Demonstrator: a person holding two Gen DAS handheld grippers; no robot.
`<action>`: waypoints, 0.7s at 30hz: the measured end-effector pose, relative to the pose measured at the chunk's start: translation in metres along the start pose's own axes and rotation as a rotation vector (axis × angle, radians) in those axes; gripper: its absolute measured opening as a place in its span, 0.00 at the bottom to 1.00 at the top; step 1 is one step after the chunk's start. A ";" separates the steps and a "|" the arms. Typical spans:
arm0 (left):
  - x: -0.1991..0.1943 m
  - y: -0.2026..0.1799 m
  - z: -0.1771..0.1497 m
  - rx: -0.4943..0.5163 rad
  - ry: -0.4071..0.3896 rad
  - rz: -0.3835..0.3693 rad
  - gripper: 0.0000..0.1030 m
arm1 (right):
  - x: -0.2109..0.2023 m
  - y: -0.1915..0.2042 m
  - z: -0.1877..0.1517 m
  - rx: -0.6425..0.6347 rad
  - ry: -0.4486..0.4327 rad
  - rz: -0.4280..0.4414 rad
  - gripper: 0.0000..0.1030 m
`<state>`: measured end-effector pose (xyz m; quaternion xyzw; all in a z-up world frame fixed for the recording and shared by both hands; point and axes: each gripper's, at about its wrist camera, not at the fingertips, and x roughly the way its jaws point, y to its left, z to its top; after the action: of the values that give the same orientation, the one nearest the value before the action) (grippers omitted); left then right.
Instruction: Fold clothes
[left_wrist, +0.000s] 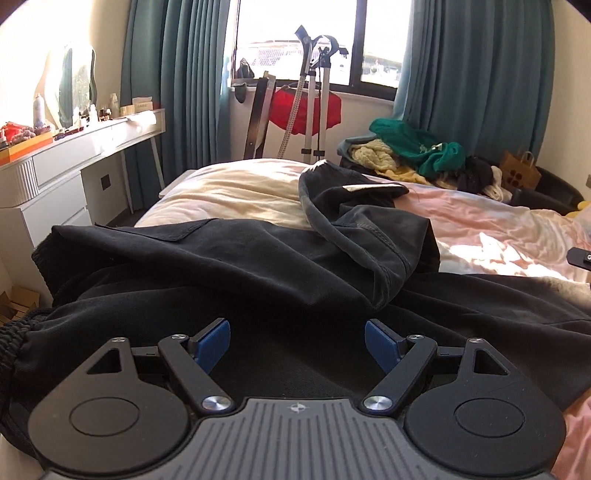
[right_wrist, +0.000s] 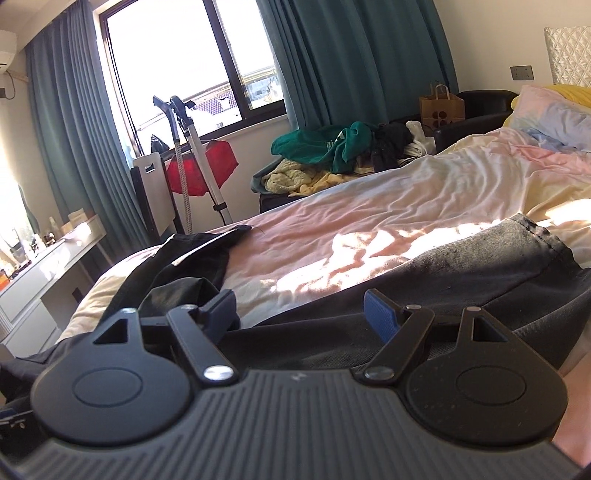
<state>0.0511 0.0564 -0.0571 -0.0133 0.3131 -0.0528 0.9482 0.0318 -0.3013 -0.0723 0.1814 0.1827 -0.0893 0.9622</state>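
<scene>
A: The left gripper (left_wrist: 297, 341) is seen with its jaws spread wide and nothing between the blue pads (left_wrist: 212, 341); it is held low over the dark fabric. How is the right gripper (right_wrist: 300, 314) set?

B: It is likewise spread wide, and nothing is clamped. Black cloth is seen just beyond and below its fingers (right_wrist: 380, 317); whether they touch it cannot be told.

A: Where is the garment placed?

B: The black trousers (left_wrist: 229, 266) are laid across the near part of the bed (left_wrist: 491, 218). In the left wrist view one leg is folded back over the rest, its hem turned up near the middle, and a gathered elastic waistband (left_wrist: 13, 343) is seen at the left edge. In the right wrist view a hemmed end (right_wrist: 532, 236) is lit by sun on the right.

A: What is found behind that?

B: A rumpled pink and cream sheet (right_wrist: 388, 206) is spread over the bed. Past its far edge a heap of clothes (left_wrist: 417, 147), topped by something green, is piled. A paper bag (left_wrist: 521, 170) is stood beside it. A white dresser (left_wrist: 74, 162) is set against the left wall. Farthest off, a stand (left_wrist: 316, 96) is placed before the window (left_wrist: 295, 40), which is flanked by teal curtains (left_wrist: 476, 62).
</scene>
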 end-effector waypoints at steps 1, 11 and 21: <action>0.001 0.001 -0.001 -0.003 0.008 -0.006 0.80 | 0.002 0.000 0.000 0.002 0.002 -0.005 0.76; 0.020 0.037 -0.005 -0.321 0.099 -0.269 0.80 | 0.010 -0.004 -0.005 0.042 0.057 -0.046 0.76; 0.092 0.068 0.003 -0.703 0.193 -0.447 0.79 | 0.013 -0.006 -0.009 0.071 0.089 -0.024 0.76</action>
<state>0.1328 0.1135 -0.1135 -0.3980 0.3887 -0.1479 0.8177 0.0393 -0.3050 -0.0872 0.2172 0.2241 -0.0992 0.9449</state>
